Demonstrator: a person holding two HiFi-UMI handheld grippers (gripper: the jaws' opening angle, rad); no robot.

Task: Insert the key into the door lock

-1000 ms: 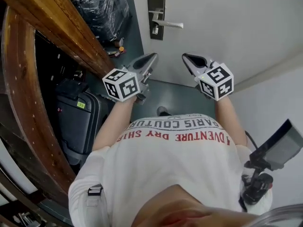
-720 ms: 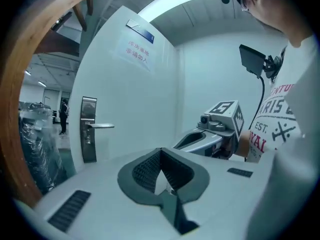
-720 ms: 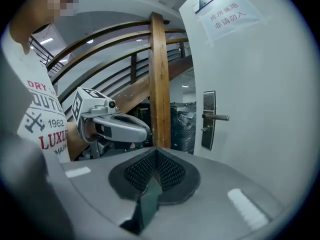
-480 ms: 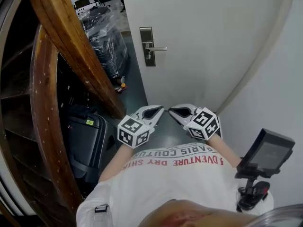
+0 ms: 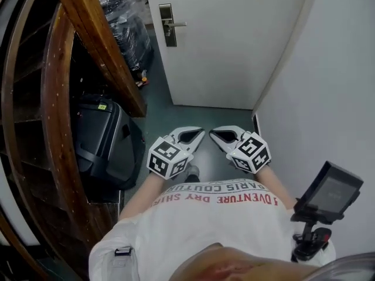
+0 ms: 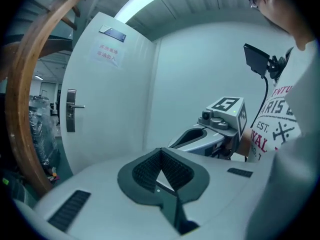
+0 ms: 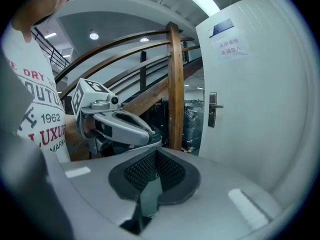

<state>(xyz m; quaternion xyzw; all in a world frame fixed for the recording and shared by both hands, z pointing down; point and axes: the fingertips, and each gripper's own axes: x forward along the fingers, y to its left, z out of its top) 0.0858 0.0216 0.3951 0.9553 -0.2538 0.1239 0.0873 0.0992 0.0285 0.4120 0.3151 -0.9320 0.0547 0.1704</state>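
Note:
The white door [image 5: 234, 40] stands shut at the far end of the passage. Its metal lock plate [image 5: 167, 25] with a lever handle [image 5: 177, 24] sits at the door's left edge, also seen as lock plate [image 6: 71, 110] and lock plate [image 7: 212, 110]. My left gripper [image 5: 198, 134] and right gripper [image 5: 215, 133] hang side by side low before the person's chest, well short of the door. Both are shut with nothing between the pads, as the left gripper [image 6: 160, 154] and right gripper [image 7: 156, 155] show close up. No key is in view.
A black suitcase [image 5: 102, 145] stands at the left under the curved wooden stair beams [image 5: 94, 45]. A plastic-wrapped bundle [image 5: 126, 28] lies beyond it near the door. A white wall [image 5: 328, 69] closes the right side. A small screen on a mount [image 5: 329, 191] sticks out at the right.
The door and its lock have drawn away toward the top of the head view as the person backed off. Both grippers sank lower and came closer together, still shut.

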